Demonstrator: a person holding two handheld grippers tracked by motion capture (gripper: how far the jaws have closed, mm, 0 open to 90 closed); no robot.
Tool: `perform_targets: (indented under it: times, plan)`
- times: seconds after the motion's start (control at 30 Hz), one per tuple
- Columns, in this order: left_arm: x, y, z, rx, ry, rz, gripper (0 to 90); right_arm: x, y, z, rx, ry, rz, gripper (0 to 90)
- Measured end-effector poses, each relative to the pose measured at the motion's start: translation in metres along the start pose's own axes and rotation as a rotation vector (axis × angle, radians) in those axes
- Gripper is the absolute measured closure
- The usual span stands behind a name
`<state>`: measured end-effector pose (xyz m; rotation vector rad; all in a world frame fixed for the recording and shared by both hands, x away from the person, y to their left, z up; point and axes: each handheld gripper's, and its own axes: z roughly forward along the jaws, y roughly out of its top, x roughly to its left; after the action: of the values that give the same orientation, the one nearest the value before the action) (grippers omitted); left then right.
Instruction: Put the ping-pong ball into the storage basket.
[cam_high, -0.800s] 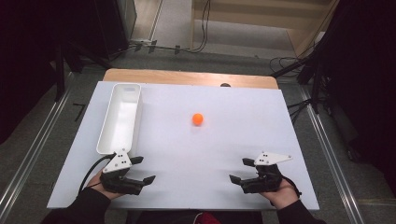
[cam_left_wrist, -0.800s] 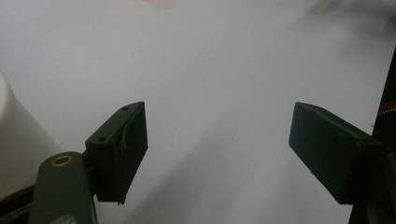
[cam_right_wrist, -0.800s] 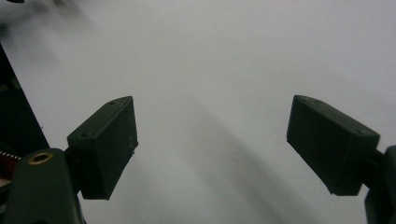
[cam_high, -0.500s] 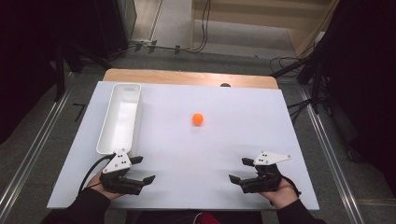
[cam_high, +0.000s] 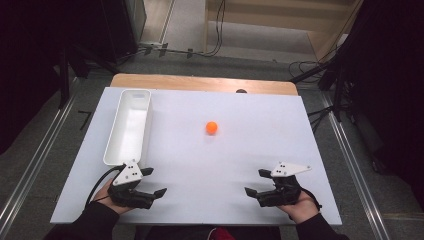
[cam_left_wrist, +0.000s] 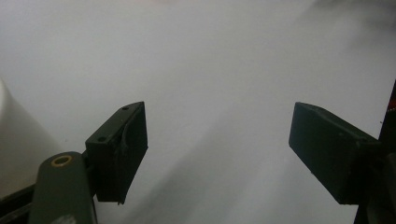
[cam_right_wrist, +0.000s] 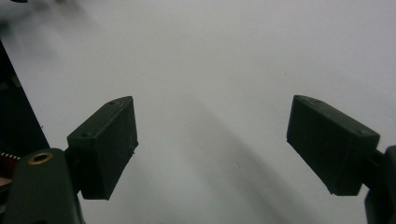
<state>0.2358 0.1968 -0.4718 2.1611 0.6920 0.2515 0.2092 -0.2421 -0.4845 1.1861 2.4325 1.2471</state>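
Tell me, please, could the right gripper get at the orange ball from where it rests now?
Probably yes: the right gripper is open and empty, and only bare white table lies between it and the orange ball; the white bin stands off to the side.

Left gripper (cam_left_wrist: 219, 149) fingers (cam_left_wrist: 119, 154) apart, white tabletop (cam_left_wrist: 210, 60), white bin (cam_left_wrist: 16, 144) edge

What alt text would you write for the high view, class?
An orange ball lies alone mid-table on a white table, with a long white bin at its left. Near the front edge, a person's hands hold the left tongs and right tongs, both open and empty.
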Motion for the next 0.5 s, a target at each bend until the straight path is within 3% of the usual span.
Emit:
perform_targets:
  times: [0.5]
  plan:
    - [-0.0014, 0.0026, 0.0002, -0.002, -0.008, -0.012, 20.1, 0.0007, -0.0001, 0.0004, 0.011, 0.001, -0.001, 15.0]
